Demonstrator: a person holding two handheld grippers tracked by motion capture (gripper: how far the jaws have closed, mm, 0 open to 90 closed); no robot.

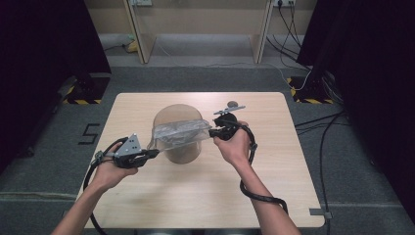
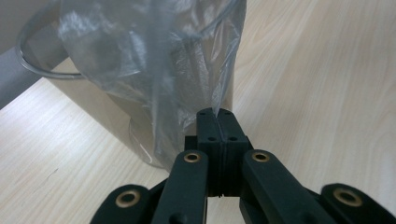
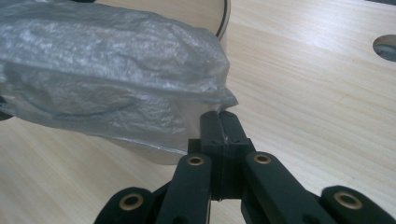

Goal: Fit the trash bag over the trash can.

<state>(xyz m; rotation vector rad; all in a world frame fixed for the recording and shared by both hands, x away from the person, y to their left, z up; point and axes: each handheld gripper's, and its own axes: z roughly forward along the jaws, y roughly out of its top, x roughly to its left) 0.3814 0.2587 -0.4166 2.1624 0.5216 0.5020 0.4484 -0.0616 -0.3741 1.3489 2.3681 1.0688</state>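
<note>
Stretching across the pale wooden table (image 1: 205, 196), which is the biggest thing before me, I hold my work over its middle while dark grey floor (image 1: 357, 161) lies all around it. Standing upright near the table's centre is a clear plastic cylinder container (image 1: 180, 147), open at the top, its round rim (image 2: 32, 70) visible in my left gripper view. Draped over the mouth of that container is a thin translucent plastic bag (image 1: 178, 131), crinkled and greyish, pulled out sideways between my two tools so that it spans the opening; part of it hangs down the container's side in the left gripper view. My left gripper (image 1: 152, 153) sits at the bag's left edge, just beside the container's wall, and its jaws are pressed together with a corner of the bag (image 2: 205, 93) pinched between them. My right gripper (image 1: 212, 132) sits at the bag's right edge, level with the rim, and its jaws are likewise squeezed tight on the film (image 3: 215, 100) there. Beyond my right hand (image 1: 235, 147) a small round hole (image 1: 232, 104) shows in the tabletop near the far edge.
</note>
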